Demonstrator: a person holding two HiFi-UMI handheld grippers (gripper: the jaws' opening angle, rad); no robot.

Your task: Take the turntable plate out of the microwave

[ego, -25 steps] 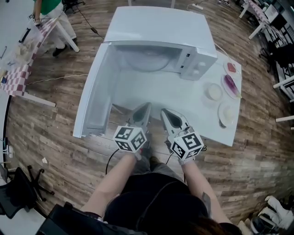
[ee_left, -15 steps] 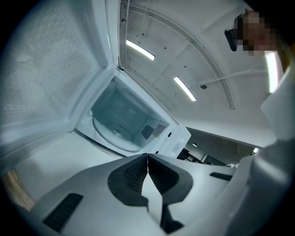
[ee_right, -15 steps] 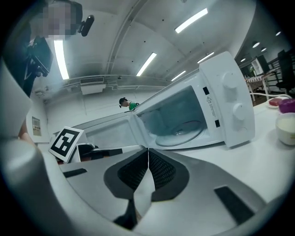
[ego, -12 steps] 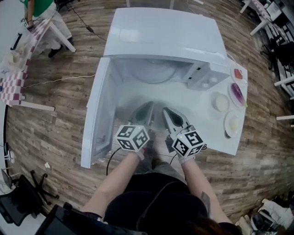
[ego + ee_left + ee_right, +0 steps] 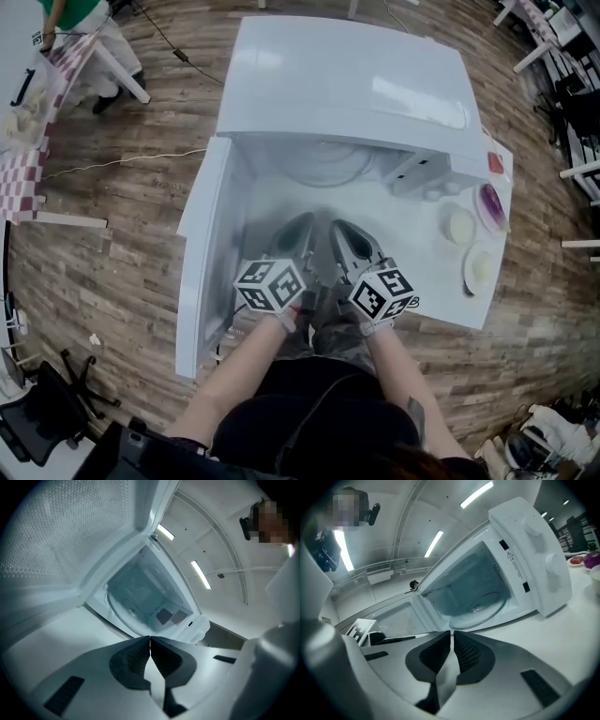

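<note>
Hovering side by side before the open microwave [image 5: 347, 80], the left tongs [image 5: 302, 225] and right tongs [image 5: 339, 230] are both pressed together, empty. The turntable plate [image 5: 480, 612] lies inside the cavity.

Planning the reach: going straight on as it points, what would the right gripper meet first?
Probably the front edge of the turntable plate inside the open microwave; depth is unclear.

Four small dishes [image 5: 459, 225] on a white table [image 5: 422, 286] right of the right claw [image 5: 345, 236], wooden floor [image 5: 112, 244], checkered table [image 5: 21, 183] and black chair [image 5: 37, 412] well left of the left claw [image 5: 298, 230].
</note>
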